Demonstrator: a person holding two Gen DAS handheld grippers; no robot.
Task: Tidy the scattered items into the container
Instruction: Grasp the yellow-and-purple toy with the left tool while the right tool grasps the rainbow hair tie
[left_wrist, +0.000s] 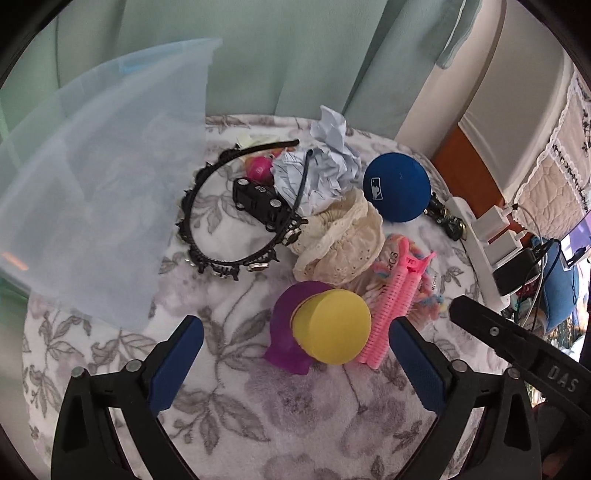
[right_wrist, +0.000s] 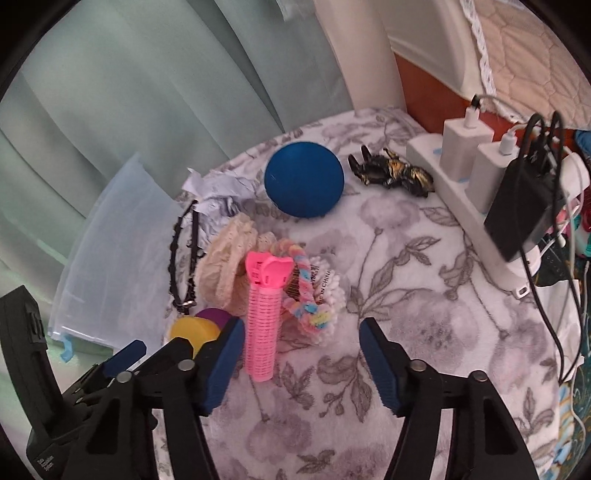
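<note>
Left wrist view is showing the left tool (left_wrist: 295, 354) standing apart and empty over the yellow-and-purple toy (left_wrist: 321, 328), with the clear container (left_wrist: 99, 177) lying at the left of the bench (left_wrist: 332, 424). The right tool (right_wrist: 301, 354) is also standing apart, gripping nothing, its fingers flanking the pink hair roller (right_wrist: 263, 317). Centring the roller between the pads before closing looks wise, since it is leaning on the scrunchies (right_wrist: 310, 295). Only the right wrist view is revealing the power strip (right_wrist: 480, 206); only the left is showing the toy car (left_wrist: 258, 203).
</note>
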